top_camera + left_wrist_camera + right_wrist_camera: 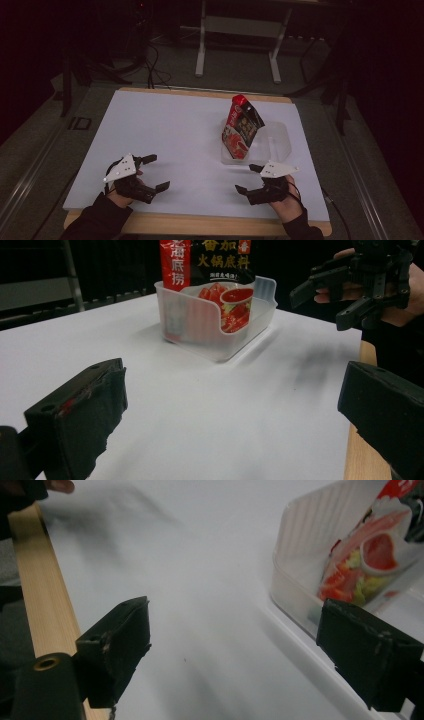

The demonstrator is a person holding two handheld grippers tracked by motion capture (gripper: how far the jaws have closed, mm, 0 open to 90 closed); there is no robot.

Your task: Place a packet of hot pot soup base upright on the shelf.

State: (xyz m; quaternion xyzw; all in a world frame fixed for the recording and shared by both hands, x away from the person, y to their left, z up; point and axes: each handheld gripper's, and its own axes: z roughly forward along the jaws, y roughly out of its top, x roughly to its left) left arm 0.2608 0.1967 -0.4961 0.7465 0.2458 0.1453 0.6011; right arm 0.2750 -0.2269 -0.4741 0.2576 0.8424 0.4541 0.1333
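- Left claw [156,172]: jaws apart, empty, over the table [175,130] near its front edge.
- Right claw [249,178]: jaws apart, empty, near the clear plastic tub [277,142].
- Red hotpot-base pouch [241,127]: leans tilted inside the tub.

white table [165,130], metal stand behind [239,25]

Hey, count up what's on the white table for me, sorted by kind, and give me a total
Red sauce packet, standing in the bin: 1
Clear plastic bin: 1
Handheld black grippers, left gripper and right gripper, both open over the white table: 2
Total: 4
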